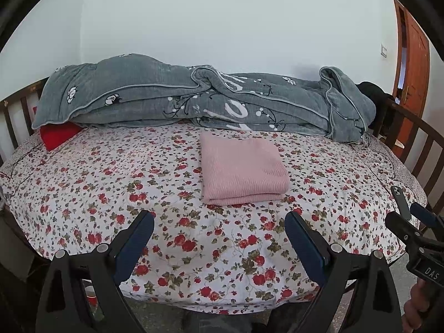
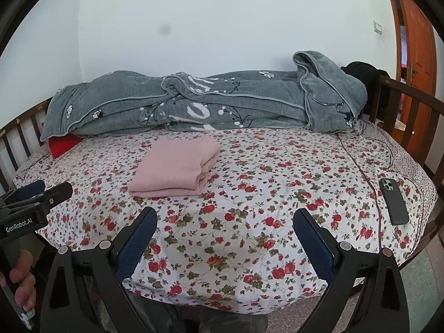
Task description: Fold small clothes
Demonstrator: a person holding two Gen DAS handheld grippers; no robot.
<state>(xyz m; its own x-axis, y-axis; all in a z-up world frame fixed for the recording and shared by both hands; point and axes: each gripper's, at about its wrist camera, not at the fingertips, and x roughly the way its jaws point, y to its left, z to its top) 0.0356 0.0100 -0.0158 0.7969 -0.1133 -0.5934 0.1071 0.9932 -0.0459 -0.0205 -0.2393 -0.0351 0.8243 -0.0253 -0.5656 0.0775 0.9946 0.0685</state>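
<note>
A folded pink garment is lying mid-bed on the floral sheet, near the grey quilt, while the left gripper and right gripper are both hovering wide apart and empty above the near edge.

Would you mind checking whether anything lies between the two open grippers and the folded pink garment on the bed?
Nothing visible does: only bare floral sheet separates the left gripper and right gripper from the pink garment.
</note>
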